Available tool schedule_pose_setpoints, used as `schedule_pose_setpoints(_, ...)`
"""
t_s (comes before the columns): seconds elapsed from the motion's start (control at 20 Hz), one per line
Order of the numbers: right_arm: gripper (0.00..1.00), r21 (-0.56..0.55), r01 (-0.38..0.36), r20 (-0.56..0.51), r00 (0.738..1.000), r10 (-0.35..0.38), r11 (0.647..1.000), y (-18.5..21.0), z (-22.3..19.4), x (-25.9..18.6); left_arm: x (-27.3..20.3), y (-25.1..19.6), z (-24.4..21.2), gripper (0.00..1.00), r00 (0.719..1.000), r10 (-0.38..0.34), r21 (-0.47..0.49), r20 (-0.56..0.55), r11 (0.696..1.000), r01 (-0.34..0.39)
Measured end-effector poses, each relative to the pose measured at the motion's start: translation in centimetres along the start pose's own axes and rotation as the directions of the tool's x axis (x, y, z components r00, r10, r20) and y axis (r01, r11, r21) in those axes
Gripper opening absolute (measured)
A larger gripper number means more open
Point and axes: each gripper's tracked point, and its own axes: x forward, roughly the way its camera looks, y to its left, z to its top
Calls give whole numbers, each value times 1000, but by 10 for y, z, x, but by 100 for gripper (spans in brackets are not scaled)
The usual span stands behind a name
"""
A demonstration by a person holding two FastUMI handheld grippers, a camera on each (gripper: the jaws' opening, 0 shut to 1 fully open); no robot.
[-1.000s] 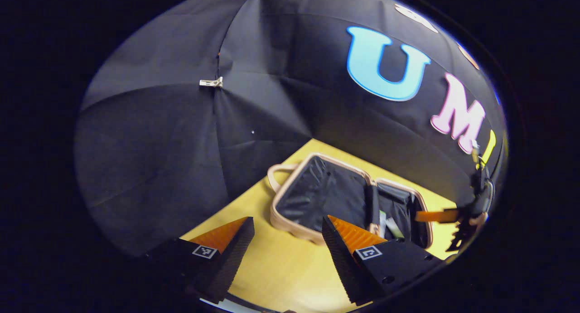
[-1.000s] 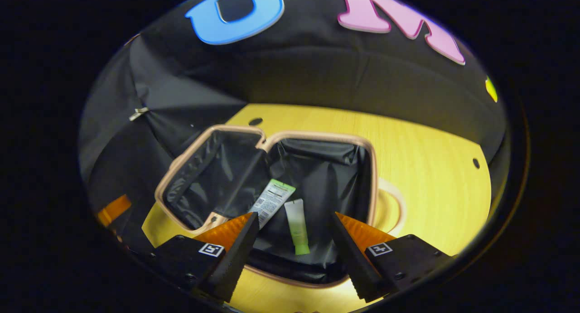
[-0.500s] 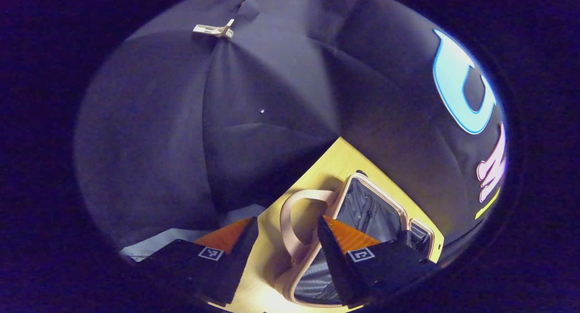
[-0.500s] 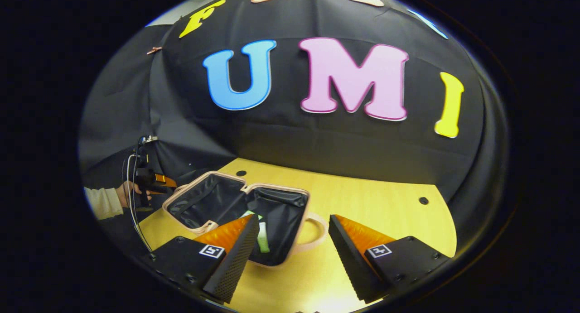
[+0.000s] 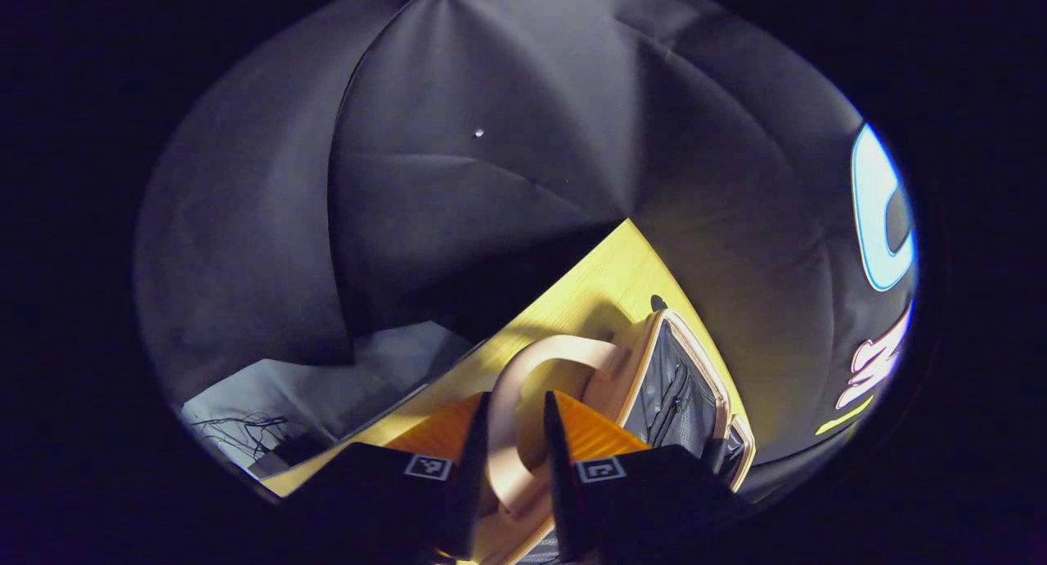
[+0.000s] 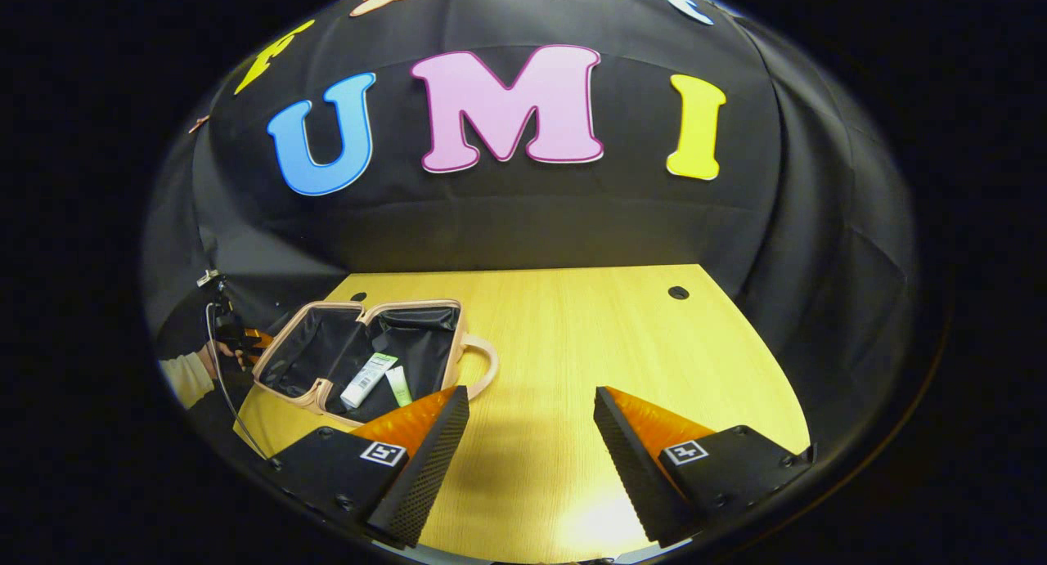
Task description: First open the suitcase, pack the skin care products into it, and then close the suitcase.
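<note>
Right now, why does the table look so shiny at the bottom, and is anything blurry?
In the right gripper view, lamp glare whitens the table near the right gripper; the suitcase looks sharp. In the left gripper view, the handle is dim and slightly soft.

The left tongs [image 5: 514,475] have closed in around the suitcase handle [image 5: 523,385], while the right tongs [image 6: 530,459] backed away.

I see a pale wooden worktop [image 6: 589,344] with two small dark round holes [image 6: 678,292] near its far edge. Black cloth [image 5: 458,205] hangs behind it, and past its edge lies a grey floor [image 5: 327,385] with tangled cables [image 5: 245,428].
</note>
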Motion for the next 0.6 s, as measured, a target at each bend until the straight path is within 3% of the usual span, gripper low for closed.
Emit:
schedule_pose_setpoints(0.1,98,1,1,-10,1000,-1,1000,-7,-1,-2,-7,-8,0,17,1000,-14,-2,12,1000,14)
schedule_pose_setpoints(0.3,98,-5,23,7,1000,-23,1000,-26,6,-12,-51,-37,30,8,992,-36,161,123,987,16)
schedule_pose_setpoints(0.4,97,5,31,19,999,-31,999,-33,9,-18,-92,-83,38,7,982,-80,250,174,968,35)
schedule_pose_setpoints(0.6,98,0,50,49,998,-50,999,-49,18,-26,-180,-182,48,6,936,-289,393,199,899,194)
